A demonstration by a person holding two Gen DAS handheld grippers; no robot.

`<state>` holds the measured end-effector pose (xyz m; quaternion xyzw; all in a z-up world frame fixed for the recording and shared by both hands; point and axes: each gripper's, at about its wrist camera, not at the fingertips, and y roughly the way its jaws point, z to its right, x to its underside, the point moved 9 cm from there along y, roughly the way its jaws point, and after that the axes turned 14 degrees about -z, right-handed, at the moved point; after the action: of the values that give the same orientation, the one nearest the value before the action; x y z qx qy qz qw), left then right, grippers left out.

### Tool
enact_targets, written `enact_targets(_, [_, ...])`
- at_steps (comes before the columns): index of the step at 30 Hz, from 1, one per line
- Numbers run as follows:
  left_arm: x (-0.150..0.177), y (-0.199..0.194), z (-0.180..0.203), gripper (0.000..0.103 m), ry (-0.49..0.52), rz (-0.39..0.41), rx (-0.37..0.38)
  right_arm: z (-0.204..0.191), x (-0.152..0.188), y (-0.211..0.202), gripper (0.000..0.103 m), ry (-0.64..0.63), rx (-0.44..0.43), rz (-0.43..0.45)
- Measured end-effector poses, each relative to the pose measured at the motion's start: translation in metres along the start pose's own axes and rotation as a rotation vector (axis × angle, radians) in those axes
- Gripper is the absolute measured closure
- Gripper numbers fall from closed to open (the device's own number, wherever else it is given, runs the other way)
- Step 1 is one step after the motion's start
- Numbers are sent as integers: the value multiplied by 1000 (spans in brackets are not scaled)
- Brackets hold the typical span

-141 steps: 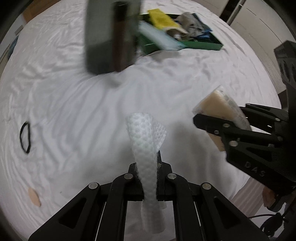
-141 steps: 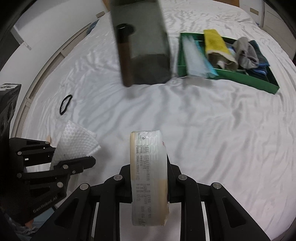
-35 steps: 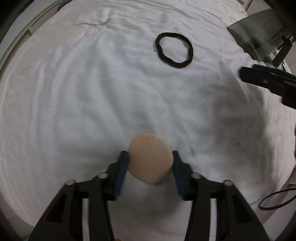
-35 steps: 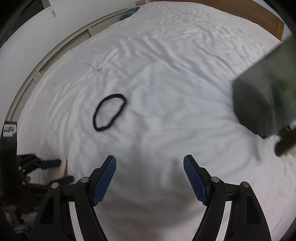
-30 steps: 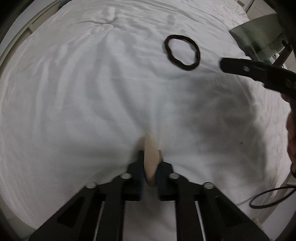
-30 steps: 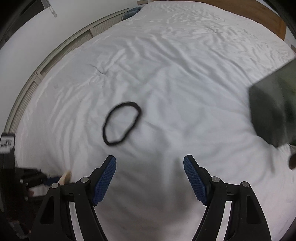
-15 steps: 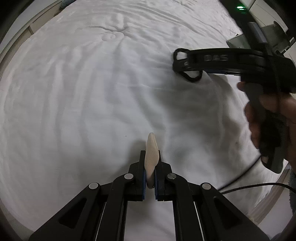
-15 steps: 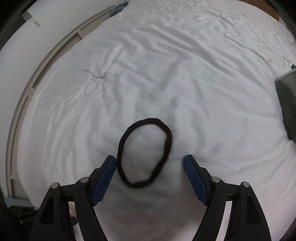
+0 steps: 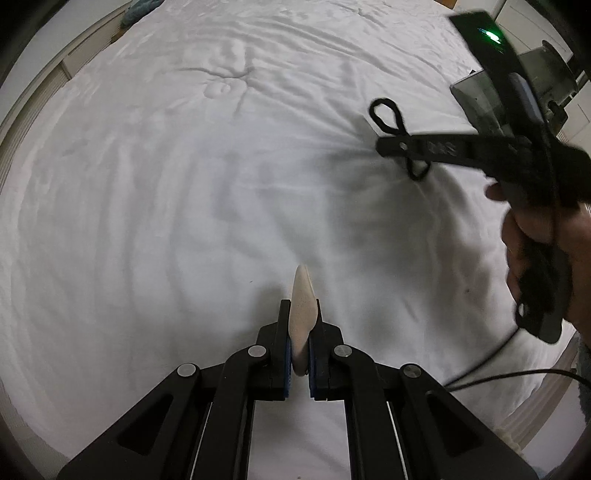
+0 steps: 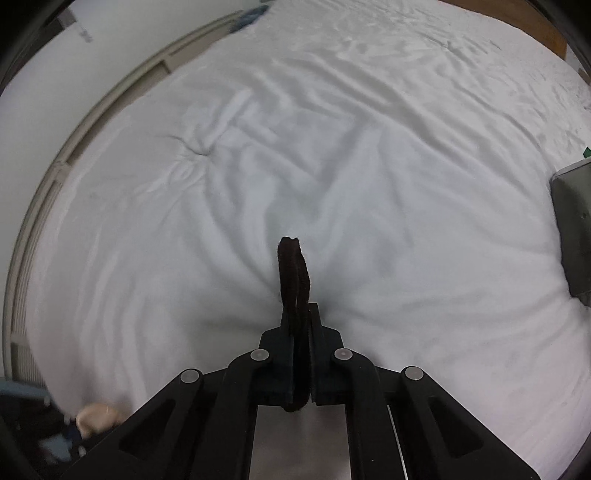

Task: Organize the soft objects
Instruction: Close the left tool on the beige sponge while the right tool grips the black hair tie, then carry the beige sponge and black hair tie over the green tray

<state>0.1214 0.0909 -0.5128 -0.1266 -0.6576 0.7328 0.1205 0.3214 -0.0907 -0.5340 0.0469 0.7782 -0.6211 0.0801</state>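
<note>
While the left wrist view looks steeply down on the wrinkled white bedsheet (image 9: 166,184), the left gripper (image 9: 300,332) is clamped on a flat beige oval pad (image 9: 302,314), which stands edge-on between the blue-lined jaws, apart from the sheet. At upper right, the right gripper (image 9: 391,146), held by a person's hand (image 9: 535,251), pinches a black elastic hair band (image 9: 388,114) against the sheet; one loop of the band shows above the fingers, another below. Raised lettering on that gripper's finger is too blurred to read. Behind it a dark grey translucent box (image 9: 480,99) stands at the frame edge, its contents hidden; a green light (image 9: 489,35) glows on the gripper body.

From the right wrist view, the right gripper's jaws have just closed fully on the hair band, squeezed into a narrow upright strip rising from between the pads, the sheet puckered around the tips. The grey box shows at the right edge, and the beige pad, blurred, at lower left.
</note>
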Motion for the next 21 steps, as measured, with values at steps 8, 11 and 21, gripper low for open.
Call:
enact_targets(8, [-9, -6, 31, 98, 41, 5, -19, 28, 48, -23, 98, -4, -109, -6])
enact_targets(11, [-16, -6, 53, 98, 59, 4, -20, 38, 70, -41, 98, -12, -121, -6])
enact_targets(21, [-32, -23, 168, 98, 204, 13, -25, 101, 133, -102, 98, 22, -114, -1])
